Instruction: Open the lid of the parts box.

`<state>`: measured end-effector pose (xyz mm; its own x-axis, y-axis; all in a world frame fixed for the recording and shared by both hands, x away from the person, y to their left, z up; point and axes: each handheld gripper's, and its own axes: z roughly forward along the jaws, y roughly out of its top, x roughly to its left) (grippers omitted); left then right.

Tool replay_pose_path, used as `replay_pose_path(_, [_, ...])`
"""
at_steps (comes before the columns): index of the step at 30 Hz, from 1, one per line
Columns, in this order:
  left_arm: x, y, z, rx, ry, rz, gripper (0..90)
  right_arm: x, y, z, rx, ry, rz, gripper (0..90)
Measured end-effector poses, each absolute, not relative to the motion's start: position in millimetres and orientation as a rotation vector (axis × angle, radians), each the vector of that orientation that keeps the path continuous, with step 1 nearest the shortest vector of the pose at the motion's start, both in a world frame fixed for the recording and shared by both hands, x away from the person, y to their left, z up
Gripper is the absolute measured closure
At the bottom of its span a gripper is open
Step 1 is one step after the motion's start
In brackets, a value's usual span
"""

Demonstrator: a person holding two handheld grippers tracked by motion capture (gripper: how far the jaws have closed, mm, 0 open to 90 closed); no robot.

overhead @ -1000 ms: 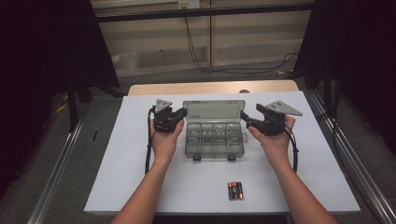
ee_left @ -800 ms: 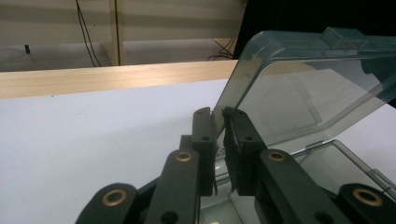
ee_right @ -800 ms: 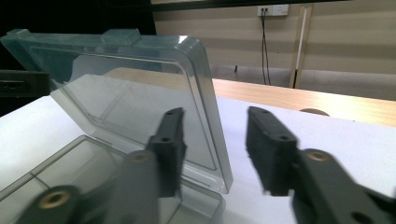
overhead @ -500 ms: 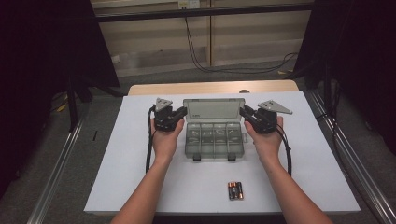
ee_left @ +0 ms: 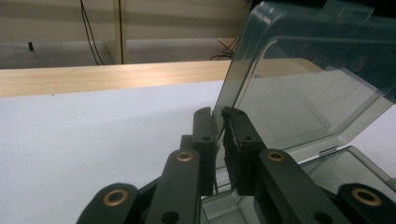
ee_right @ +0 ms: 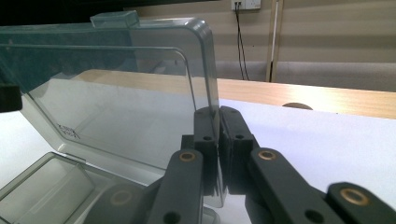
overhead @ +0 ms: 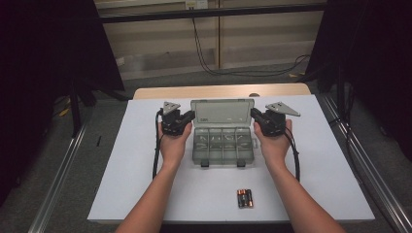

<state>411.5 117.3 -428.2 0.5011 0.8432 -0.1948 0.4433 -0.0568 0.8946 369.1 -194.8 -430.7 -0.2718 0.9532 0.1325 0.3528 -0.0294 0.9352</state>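
Observation:
A clear grey compartment box (overhead: 222, 145) lies open mid-table, its lid (overhead: 222, 112) standing up at the back. My left gripper (overhead: 190, 116) is shut on the lid's left edge; the left gripper view shows both jaws pinching the clear lid (ee_left: 303, 93) at the gripper tips (ee_left: 218, 114). On the opposite side my right gripper (overhead: 254, 115) is clamped on the lid's right edge, and the right gripper view shows the lid (ee_right: 116, 93) held between its jaws (ee_right: 217, 112). Small pale parts lie in the box's compartments.
A pack of batteries (overhead: 245, 198) lies near the front edge of the white table (overhead: 121, 170). A wooden strip (overhead: 218, 91) runs along the far edge. Metal rails and dark curtains flank the table. Each gripper's cable trails beside its forearm.
My right gripper has shifted a little to the left, in against the lid's right edge. The left gripper and the box have stayed where they were.

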Motion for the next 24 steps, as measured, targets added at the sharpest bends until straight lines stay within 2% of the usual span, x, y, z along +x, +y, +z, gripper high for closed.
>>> replay_pose_path(12, [421,117,-442,1.705,1.101,0.448,75.7,374,-196,-430,1.380,1.666,1.303,87.3])
replay_pose_path(16, [422,116,-444,1.708,1.105,0.452,78.9,375,-196,-430,1.381,1.666,1.303,87.2])
replay_pose_path(19, [422,117,-444,1.703,1.116,0.458,84.7,376,-196,-431,1.380,1.665,1.303,87.2])
replay_pose_path(24, [421,115,-444,1.719,1.114,0.483,86.1,379,-197,-430,1.389,1.676,1.310,86.8])
